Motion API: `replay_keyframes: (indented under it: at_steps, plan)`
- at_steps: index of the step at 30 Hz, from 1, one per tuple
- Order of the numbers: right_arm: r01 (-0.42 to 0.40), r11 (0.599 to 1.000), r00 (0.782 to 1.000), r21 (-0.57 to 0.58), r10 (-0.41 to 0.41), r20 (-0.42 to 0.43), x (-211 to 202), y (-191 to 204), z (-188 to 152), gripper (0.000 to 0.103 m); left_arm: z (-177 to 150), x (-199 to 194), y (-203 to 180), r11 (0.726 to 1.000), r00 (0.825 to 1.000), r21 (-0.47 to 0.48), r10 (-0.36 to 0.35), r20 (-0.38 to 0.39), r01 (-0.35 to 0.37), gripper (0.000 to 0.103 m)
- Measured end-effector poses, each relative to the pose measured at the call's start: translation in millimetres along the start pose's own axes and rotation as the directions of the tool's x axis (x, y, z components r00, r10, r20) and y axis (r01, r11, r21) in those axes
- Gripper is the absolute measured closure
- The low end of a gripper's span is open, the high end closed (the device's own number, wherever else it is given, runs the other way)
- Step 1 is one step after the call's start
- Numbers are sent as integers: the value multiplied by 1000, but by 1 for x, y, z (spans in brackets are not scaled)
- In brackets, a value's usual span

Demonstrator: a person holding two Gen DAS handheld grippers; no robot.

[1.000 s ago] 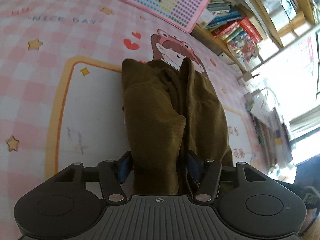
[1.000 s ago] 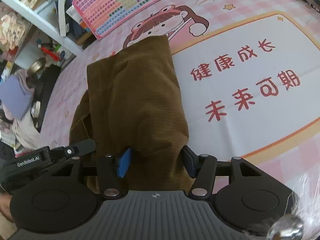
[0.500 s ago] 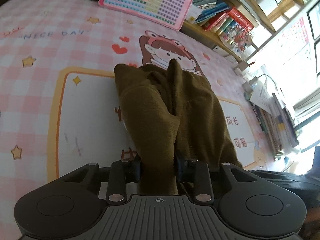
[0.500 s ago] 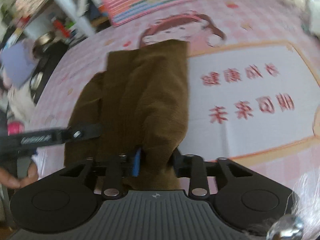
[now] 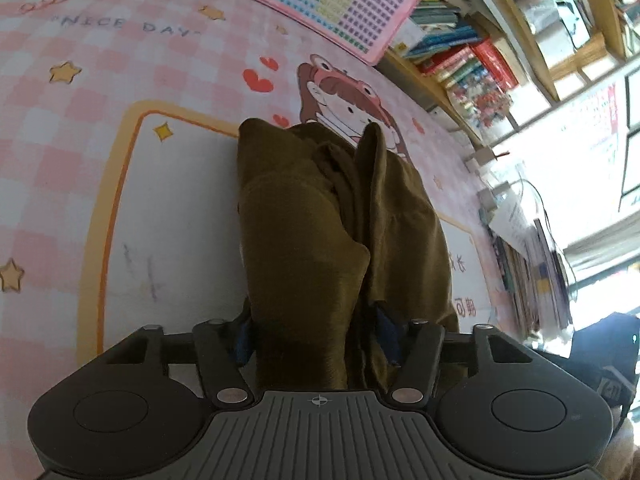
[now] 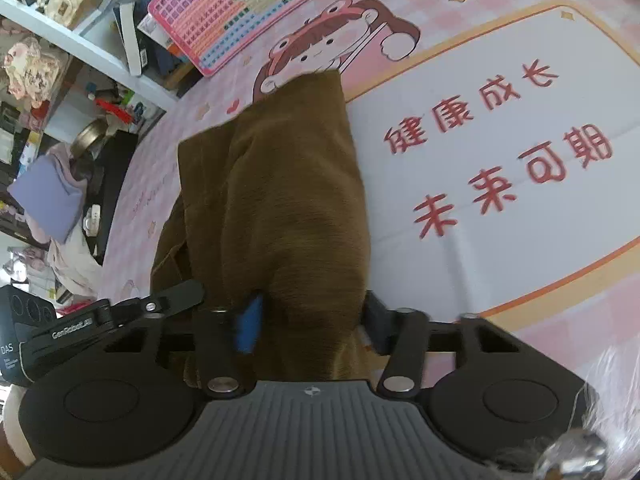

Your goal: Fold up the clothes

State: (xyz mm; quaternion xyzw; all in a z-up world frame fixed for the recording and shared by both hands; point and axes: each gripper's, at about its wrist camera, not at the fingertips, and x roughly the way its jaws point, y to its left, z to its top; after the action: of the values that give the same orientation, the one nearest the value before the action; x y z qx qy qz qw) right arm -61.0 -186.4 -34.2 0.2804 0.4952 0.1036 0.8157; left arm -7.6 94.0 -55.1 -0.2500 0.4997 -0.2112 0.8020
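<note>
Brown garment [image 5: 316, 240] bunched lengthwise mid mat [image 5: 168, 208], far end near cartoon girl print [image 5: 344, 100] toward the mat's far edge. L gripper [image 5: 316, 336] jaws opening, cloth between pads, pads seem touching fabric. R gripper [image 6: 312, 320] jaws closing on the near end of same garment, blue pad [image 6: 248, 328] against cloth. Pink keyboard toy [image 6: 240, 12] at far edge by shelves.

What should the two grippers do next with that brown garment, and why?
Probably firm up the left gripper, whose jaws are opening around the brown garment, before lifting: the right gripper is closing on the same near edge, and the cloth lies bunched.
</note>
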Motion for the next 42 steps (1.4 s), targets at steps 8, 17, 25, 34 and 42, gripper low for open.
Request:
replay_keyframes:
  at_steps: [8,17,25,34,42]
  plan:
    - [96,962,995,-254,-83,60,-11,39,-19,77,-12,-14,-32,983,998,169,61,31,-66,75]
    - [61,994,998,-90,-60,14,-3,7,-17,58,-12,-6,-9,995,999,97,28,-28,-25,54]
    - [40,990,999,-136,-38,22,-1,16,-20,76,-15,-4,-15,993,1000,116,15,-16,-13,67]
    - [112,947,986,-302,-67,155,-27,49,-36,80,-25,-33,-43,972,998,233,2,70,-19,76]
    - [119,933,979,-338,-53,199,-41,54,-48,80,-36,-46,-56,961,994,275,2,110,-32,76]
